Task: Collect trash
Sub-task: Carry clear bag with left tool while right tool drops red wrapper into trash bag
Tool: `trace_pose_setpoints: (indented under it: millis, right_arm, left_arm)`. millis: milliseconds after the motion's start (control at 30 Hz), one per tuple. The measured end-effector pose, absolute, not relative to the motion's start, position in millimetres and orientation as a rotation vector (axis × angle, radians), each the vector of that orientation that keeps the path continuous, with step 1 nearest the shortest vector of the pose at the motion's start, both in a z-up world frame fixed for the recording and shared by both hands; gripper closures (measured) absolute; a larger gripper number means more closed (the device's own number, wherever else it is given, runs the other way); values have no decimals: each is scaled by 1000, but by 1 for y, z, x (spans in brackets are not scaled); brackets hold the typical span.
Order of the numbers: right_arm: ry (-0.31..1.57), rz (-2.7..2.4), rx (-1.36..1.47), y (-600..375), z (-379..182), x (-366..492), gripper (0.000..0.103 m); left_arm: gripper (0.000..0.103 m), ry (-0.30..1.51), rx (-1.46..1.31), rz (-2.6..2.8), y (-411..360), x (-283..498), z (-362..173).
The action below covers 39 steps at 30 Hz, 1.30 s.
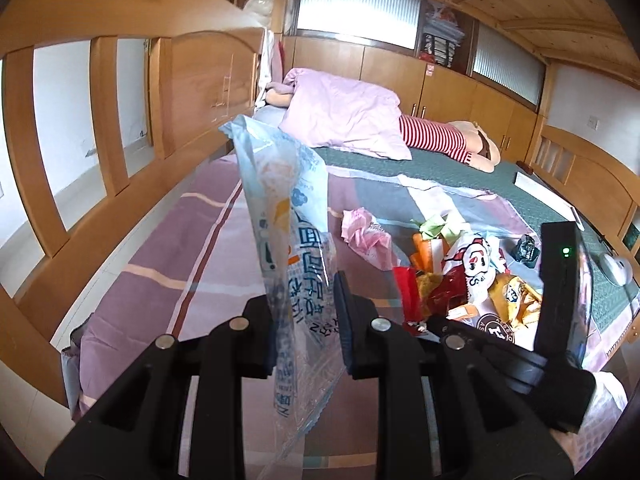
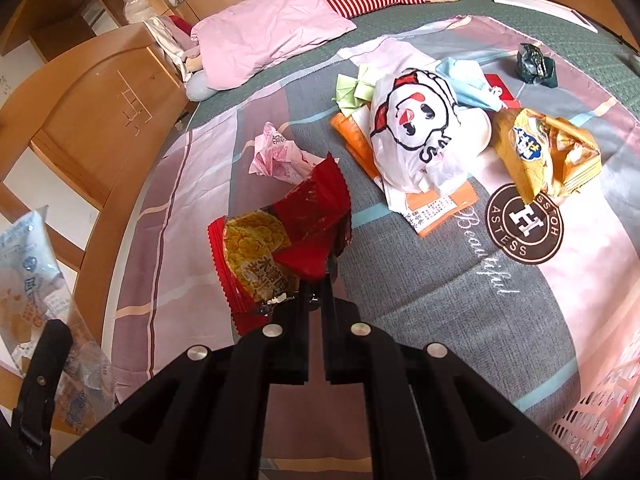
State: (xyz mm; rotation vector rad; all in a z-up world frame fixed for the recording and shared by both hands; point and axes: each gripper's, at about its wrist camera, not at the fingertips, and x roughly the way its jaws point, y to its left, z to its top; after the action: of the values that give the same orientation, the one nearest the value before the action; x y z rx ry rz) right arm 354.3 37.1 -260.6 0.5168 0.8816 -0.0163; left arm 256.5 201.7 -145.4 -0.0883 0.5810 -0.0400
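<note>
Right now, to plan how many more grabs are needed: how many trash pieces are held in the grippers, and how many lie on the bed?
Held in grippers: 2 (pale blue wrapper, red snack wrapper)
Crumpled pink wrapper: 1
Pile near the white cartoon bag: about 6
Dark green wrapper: 1
Total: about 10

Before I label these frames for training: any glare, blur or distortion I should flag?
Left wrist view: windows blown out white, bed frame bowed by the fisheye, translucent blue wrapper sharp in the left gripper. Right wrist view: corners vignetted black, red snack wrapper crisp in the right gripper, light even and soft.
</note>
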Motion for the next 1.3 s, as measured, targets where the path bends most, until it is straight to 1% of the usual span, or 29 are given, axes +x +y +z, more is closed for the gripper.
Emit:
trace_pose_setpoints:
  millis: [633,1067,1167,1300]
  right_arm:
    - [913,-20,541,34,-267,356,97]
    - [893,-18,550,31,-264,354,97]
    - [795,9,630,11,-250,340,97]
    - [716,23,680,-57,-207,280,97]
  left_arm:
    - [79,570,-77,-62,198,250,-141]
    - [79,569,-74,-84,197,249,-140]
    - [79,581,-95,-111,198,251,-142]
    - [79,611,-179,-270,199,254,-141]
